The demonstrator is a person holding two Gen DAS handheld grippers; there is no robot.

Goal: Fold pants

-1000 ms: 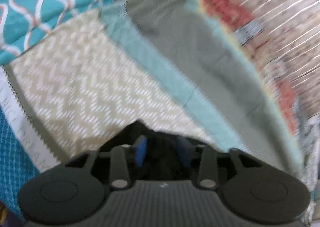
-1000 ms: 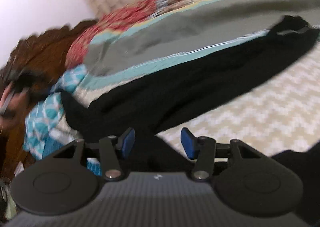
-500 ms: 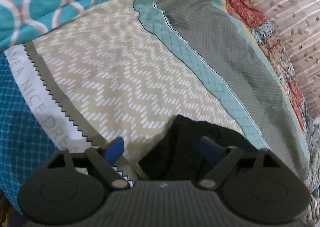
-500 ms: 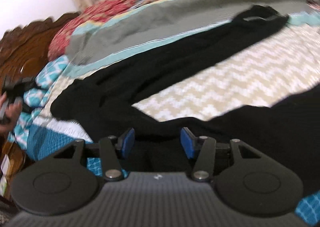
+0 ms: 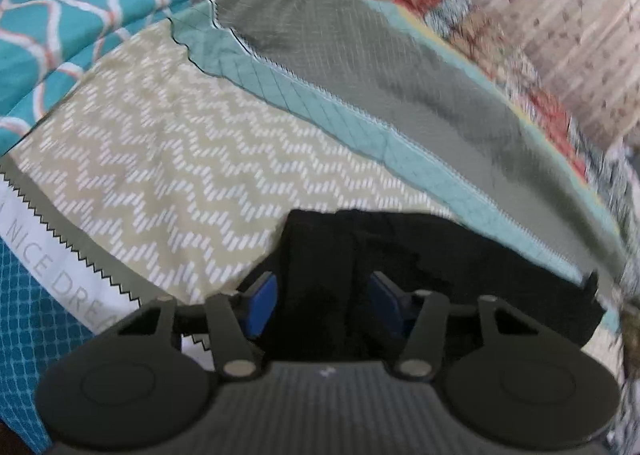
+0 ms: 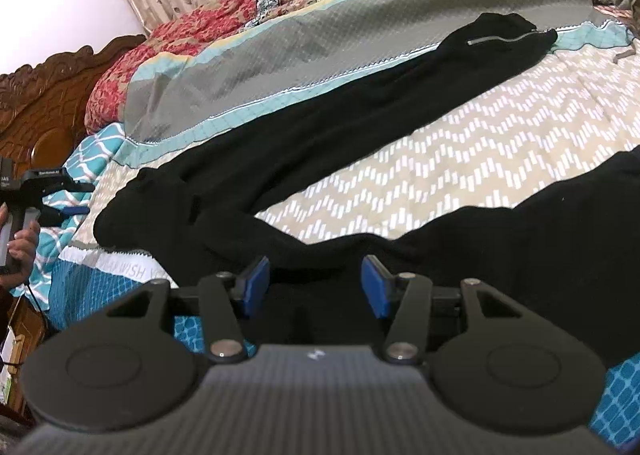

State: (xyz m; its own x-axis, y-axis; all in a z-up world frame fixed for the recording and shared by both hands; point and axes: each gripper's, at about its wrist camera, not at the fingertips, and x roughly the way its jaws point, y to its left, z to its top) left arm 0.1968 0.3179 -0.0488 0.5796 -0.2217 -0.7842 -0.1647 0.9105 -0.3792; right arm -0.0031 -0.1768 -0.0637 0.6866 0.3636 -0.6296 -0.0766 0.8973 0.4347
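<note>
My left fingers [image 5: 322, 301] are closing around a bunched end of the soft black knit pants [image 6: 360, 111], which sits between the pads, ready to be lifted for a fold. My right fingers [image 6: 316, 287] stand half open over black cloth at 6 o'clock; I cannot tell whether they grip it. The pants sprawl in a V across the beige zigzag-print bed cover [image 6: 500, 143], 1 leg reaching toward 1 o'clock.

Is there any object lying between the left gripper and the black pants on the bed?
Nothing visible. The black pants already sit between the pads of the left gripper, whose jaws are closing. Only the zigzag bedspread lies around them.
</note>
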